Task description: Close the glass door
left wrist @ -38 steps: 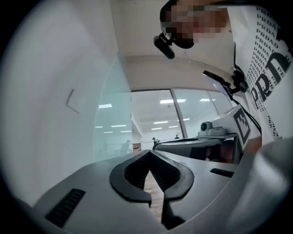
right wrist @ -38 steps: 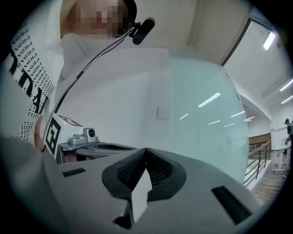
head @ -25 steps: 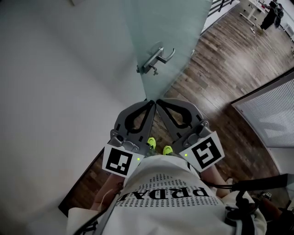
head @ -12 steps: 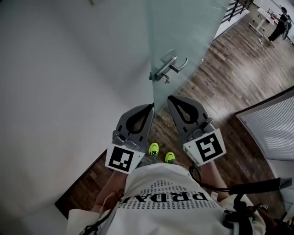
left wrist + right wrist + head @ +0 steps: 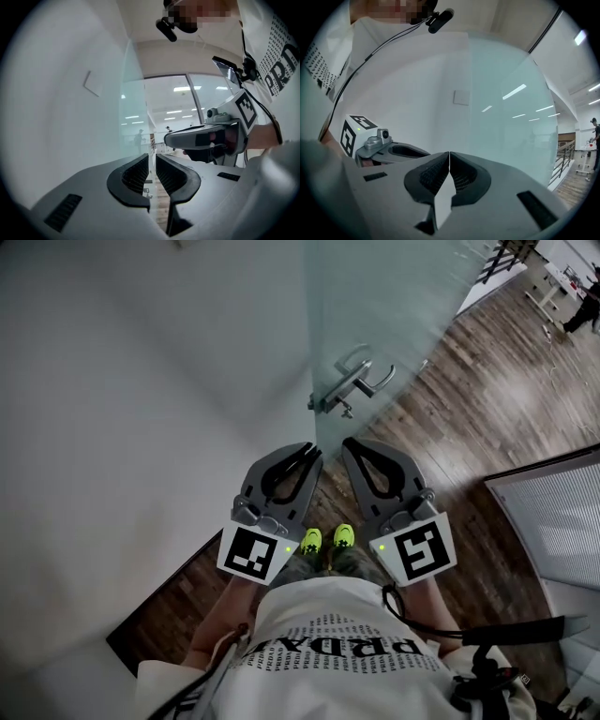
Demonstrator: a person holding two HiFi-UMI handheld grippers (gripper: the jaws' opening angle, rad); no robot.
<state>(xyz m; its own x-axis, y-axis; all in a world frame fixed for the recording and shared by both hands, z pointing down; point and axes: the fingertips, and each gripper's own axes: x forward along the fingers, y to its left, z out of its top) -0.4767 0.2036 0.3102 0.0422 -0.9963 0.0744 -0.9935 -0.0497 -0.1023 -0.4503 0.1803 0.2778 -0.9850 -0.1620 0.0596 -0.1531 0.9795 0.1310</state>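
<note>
The frosted glass door (image 5: 394,306) stands ajar ahead, its free edge running down towards me. A metal lever handle (image 5: 356,382) sits on it, just beyond both grippers. My left gripper (image 5: 314,452) points level at the door's edge. Its jaws are opening, and in the left gripper view the left gripper (image 5: 152,158) shows a narrow gap. The door's edge (image 5: 150,140) stands in line with that gap and the pads do not press on it. My right gripper (image 5: 348,442) is beside the left one. Its pads meet on nothing in the right gripper view (image 5: 449,153), with the glass (image 5: 511,117) ahead.
A white wall (image 5: 141,381) fills the left, with a switch plate (image 5: 461,97) on it. Dark wooden floor (image 5: 469,427) lies beyond the door. A partition with blinds (image 5: 553,512) stands at the right. A person (image 5: 586,306) stands far off. My green shoes (image 5: 323,538) show below.
Both grippers have drawn closer to the door handle and their tips have parted from each other. The left gripper's jaws, shut before, now stand slightly apart.
</note>
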